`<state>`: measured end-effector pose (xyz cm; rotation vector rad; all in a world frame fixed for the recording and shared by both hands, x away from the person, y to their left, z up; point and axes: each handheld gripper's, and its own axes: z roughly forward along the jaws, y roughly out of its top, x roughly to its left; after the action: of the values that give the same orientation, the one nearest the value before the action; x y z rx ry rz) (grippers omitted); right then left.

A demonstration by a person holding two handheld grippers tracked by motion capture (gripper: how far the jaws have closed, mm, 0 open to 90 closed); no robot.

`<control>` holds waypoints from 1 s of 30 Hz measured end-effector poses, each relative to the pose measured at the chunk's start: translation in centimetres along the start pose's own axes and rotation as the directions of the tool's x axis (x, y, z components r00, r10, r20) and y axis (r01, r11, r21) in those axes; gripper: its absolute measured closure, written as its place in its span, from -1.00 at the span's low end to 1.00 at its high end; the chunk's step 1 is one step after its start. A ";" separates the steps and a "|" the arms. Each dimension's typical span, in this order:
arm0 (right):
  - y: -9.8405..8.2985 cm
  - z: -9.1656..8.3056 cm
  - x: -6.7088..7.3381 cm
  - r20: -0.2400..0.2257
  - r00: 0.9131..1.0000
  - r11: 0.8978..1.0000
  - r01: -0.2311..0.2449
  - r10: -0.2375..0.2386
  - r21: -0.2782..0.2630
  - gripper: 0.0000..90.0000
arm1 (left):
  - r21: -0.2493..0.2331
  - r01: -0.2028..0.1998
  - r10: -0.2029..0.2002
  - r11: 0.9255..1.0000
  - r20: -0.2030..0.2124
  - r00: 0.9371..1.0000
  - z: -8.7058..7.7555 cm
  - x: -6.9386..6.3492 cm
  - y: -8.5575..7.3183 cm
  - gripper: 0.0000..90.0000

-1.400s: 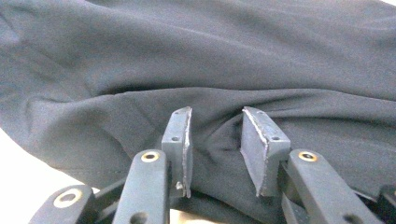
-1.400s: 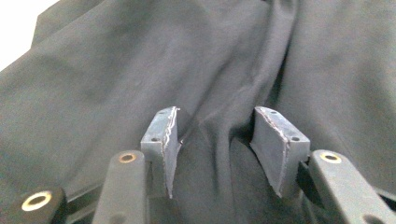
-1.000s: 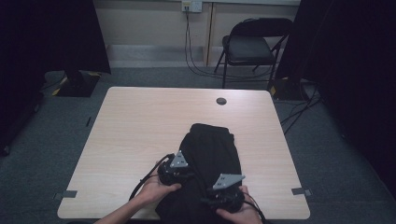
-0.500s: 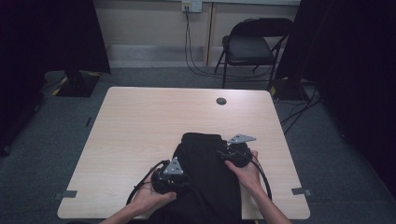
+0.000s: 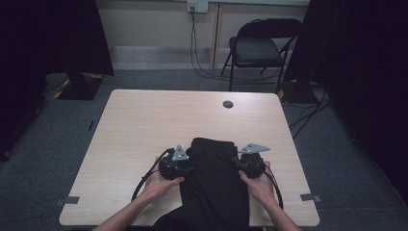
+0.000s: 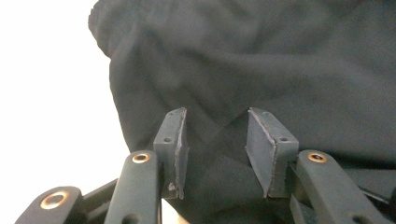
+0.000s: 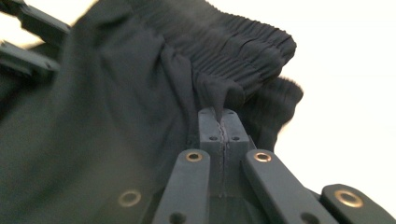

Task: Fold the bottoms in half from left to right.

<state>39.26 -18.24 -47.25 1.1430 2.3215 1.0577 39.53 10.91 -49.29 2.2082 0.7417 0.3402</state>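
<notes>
Right gripper view: your right gripper [image 7: 219, 122] pinches thin waistband fold of garment [image 5: 214, 183] at table's [image 5: 144, 120] near edge; may slip. Left gripper [image 6: 215, 140] jaws spread, gripping nothing.

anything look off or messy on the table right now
Nothing damaged or spilled. The black garment lies rumpled and hangs over the table's near edge. The right hand-held gripper pinches its fabric; the left hand-held gripper is open.
</notes>
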 end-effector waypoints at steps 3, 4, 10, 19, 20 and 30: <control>-1.0 0.4 -0.7 0.010 1.000 0.999 0.020 -0.021 0.045 0.99 | -0.003 0.021 -0.021 1.000 -0.008 1.000 0.1 -0.3 -0.2 0.31; -1.1 0.5 -0.8 0.007 1.000 0.998 0.018 -0.018 0.055 0.99 | -0.005 0.025 -0.025 1.000 0.002 1.000 0.2 -0.5 -0.3 0.30; -1.4 0.6 -1.2 0.024 1.000 0.999 0.014 -0.015 0.051 0.33 | 0.029 0.023 -0.024 0.999 0.027 0.999 -0.3 -0.4 -0.1 0.31; -0.9 2.0 -2.8 0.022 0.998 0.998 -0.059 0.059 -0.007 -0.26 | -0.052 0.114 -0.113 0.992 0.029 0.993 -2.1 3.1 2.0 0.00; -1.0 2.1 -2.9 0.014 0.998 0.998 -0.065 0.065 -0.003 -0.26 | -0.063 0.137 -0.135 0.989 0.025 0.990 -1.9 3.8 2.1 -0.01; -0.9 3.0 -2.5 0.002 0.999 0.999 -0.038 0.038 -0.006 0.24 | -0.027 0.192 -0.190 0.981 0.064 0.980 1.0 6.0 2.0 -0.21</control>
<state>42.06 -19.15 -49.97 1.1902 2.3018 1.0762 45.52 12.90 -48.42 2.0865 0.8999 0.1869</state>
